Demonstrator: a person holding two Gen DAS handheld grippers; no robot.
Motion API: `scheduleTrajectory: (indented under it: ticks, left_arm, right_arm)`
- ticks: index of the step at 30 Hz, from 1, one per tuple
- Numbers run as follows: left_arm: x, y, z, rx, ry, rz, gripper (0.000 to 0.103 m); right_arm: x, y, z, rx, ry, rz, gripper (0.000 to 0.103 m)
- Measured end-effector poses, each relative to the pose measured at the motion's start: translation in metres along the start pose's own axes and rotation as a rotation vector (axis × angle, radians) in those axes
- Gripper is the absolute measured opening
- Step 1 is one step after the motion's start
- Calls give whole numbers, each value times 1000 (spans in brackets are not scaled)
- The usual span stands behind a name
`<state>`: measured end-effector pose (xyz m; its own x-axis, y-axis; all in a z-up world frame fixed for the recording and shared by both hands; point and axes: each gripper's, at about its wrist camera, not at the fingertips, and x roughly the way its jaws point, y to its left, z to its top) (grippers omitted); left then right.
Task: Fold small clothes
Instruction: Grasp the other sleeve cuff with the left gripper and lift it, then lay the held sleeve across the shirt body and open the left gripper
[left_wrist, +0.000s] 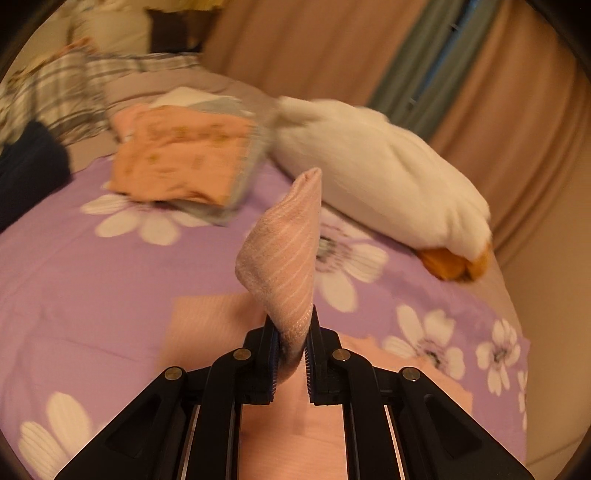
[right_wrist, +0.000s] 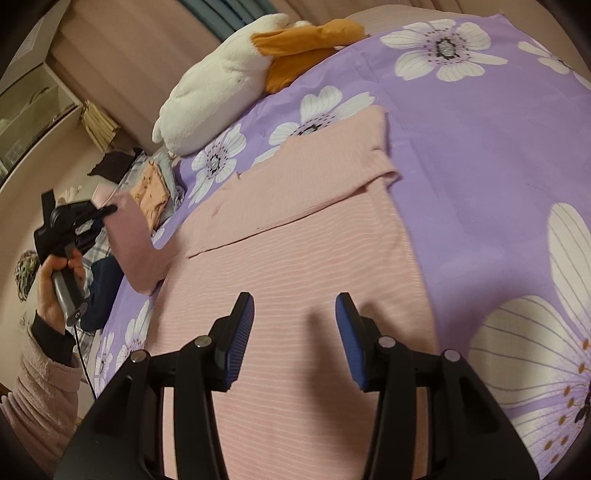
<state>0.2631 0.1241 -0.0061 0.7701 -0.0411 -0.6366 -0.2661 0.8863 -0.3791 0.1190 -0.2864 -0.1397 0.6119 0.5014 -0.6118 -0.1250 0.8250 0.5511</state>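
The left gripper (left_wrist: 291, 354) was pinched tight on a sleeve (left_wrist: 284, 254) of the pink striped shirt (right_wrist: 295, 280), lifting it up. The shirt lay flat on the purple flower sheet (right_wrist: 480, 184). The right gripper (right_wrist: 295, 332) hung over the shirt, its 2 fingers wide apart, holding nothing. A white duck toy (left_wrist: 376, 177) lay near some folded clothes (left_wrist: 181, 155). No words could be read anywhere.
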Motion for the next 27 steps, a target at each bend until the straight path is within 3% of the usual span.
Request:
scheduleTrajectory:
  ticks: [10,17,18,21,27]
  left_arm:
    - [54,-116,-75,151,146,-54,9]
    - [93,-153,-128,252,308,-43,12]
    - [97,-155,-133,261,341,-52,21]
    - [95,-160,-143,288,396,-137,61]
    - [62,-153,-137,334,371,-254,65]
  right_arm:
    - [-18,-37,-7,83,-36,2,47]
    - [-24,-51,-8,109,-41,-4,51]
    - [-24,-51,-8,114,-43,-2,51]
    - [-22,-51,-7,118,-39,8,53]
    - [-14,-40,2,112,-29,43,55]
